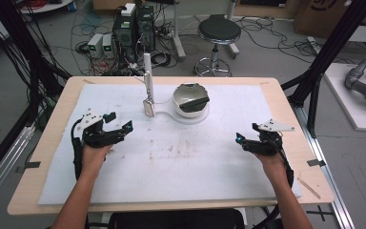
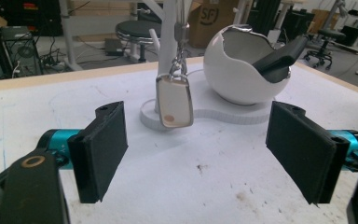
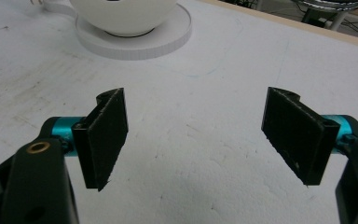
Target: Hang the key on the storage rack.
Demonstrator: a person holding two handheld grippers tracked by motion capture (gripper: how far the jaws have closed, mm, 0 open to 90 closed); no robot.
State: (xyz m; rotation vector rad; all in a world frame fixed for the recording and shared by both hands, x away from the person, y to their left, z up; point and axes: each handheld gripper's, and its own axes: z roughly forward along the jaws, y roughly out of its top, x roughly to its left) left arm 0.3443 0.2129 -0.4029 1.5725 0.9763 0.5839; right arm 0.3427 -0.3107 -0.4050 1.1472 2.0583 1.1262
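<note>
A white stand (image 1: 147, 74) rises from a flat white base (image 1: 190, 118) at the back middle of the white mat (image 1: 171, 162). A white key fob (image 1: 149, 106) (image 2: 174, 101) hangs from the stand on a short chain. Beside it, on the same base (image 2: 223, 114) (image 3: 135, 44), sits a white cracked-egg bowl (image 1: 190, 99) (image 2: 242, 70) (image 3: 121, 14) with a black handle-like object (image 1: 194, 101) (image 2: 279, 55) lying in it. My left gripper (image 1: 119, 120) (image 2: 200, 154) is open at the mat's left, pointing at the fob. My right gripper (image 1: 248, 132) (image 3: 196, 135) is open at the right, holding nothing.
The wooden table edge (image 1: 171, 80) borders the mat all round. Behind the table stand a black stool (image 1: 218, 33), computer towers (image 1: 133, 28) and loose cables on the floor. Black frame struts (image 1: 324, 52) rise at the right and left.
</note>
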